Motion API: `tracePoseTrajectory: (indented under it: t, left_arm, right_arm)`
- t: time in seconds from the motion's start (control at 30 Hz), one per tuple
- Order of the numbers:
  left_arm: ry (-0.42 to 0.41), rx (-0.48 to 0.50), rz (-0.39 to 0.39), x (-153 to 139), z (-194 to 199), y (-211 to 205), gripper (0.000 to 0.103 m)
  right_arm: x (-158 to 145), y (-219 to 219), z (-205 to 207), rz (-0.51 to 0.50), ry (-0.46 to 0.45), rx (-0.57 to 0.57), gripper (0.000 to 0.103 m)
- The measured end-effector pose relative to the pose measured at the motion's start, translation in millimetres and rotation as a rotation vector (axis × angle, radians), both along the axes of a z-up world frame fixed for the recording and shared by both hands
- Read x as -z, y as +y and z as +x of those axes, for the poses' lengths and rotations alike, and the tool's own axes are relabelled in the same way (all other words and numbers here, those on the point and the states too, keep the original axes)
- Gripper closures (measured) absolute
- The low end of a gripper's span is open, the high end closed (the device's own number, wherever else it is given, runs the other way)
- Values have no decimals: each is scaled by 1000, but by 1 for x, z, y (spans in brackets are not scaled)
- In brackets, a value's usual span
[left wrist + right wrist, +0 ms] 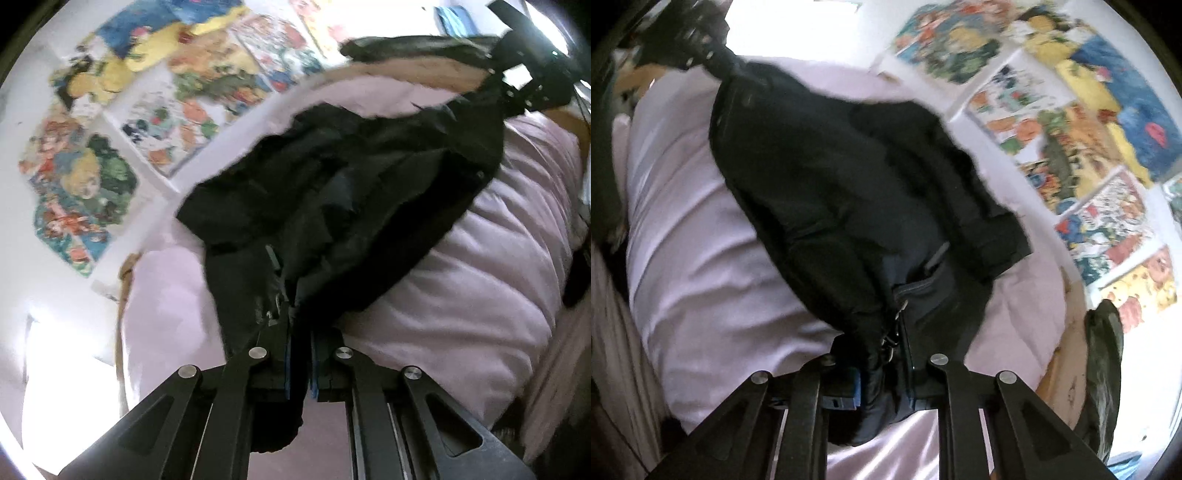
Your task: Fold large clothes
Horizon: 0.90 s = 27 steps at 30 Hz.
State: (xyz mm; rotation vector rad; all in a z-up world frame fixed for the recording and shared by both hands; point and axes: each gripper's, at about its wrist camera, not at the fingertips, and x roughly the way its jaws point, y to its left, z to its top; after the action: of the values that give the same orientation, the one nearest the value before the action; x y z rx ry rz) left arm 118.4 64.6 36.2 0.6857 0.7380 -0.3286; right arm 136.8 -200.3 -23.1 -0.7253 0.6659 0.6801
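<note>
Black jacket [343, 184] hangs stretched between both grippers above a pale pink duvet [480, 258]. Left gripper [299, 354] and right gripper [882, 362] each pinch bunched fabric hiding their fingertips. Motion blur obscures the garment's shape.

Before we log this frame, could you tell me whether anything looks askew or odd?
Nothing damaged or spilled. The black jacket hangs bunched and uneven between the left gripper and right gripper, over the pink duvet.

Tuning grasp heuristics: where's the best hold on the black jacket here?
Pinch the black jacket at its edges, one end per gripper, approaching from the near side. Left gripper and right gripper each clamp bunched fabric there, so it hangs stretched above the pink duvet.
</note>
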Motion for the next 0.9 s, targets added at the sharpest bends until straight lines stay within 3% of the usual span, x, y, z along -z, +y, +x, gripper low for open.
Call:
tracePoseTrajectory:
  t: [0.27,0.57,0.7,0.9]
  left_arm:
    - [-20,-162,-175,-41,31,8,97]
    - [-40,-277,-298,-86,53,1,99]
    - [-84,-258,-286,-110,69,-7,99]
    - [-157,-277,-269,-124,99,-12,100]
  right_arm:
    - [-42,-5,22,146,-40,144,90]
    - [-71,-10,50,253,-48,258,91]
    - [-81,-14,65,280,-77,295,94]
    - [-89,-14,95,316,-129,334,95]
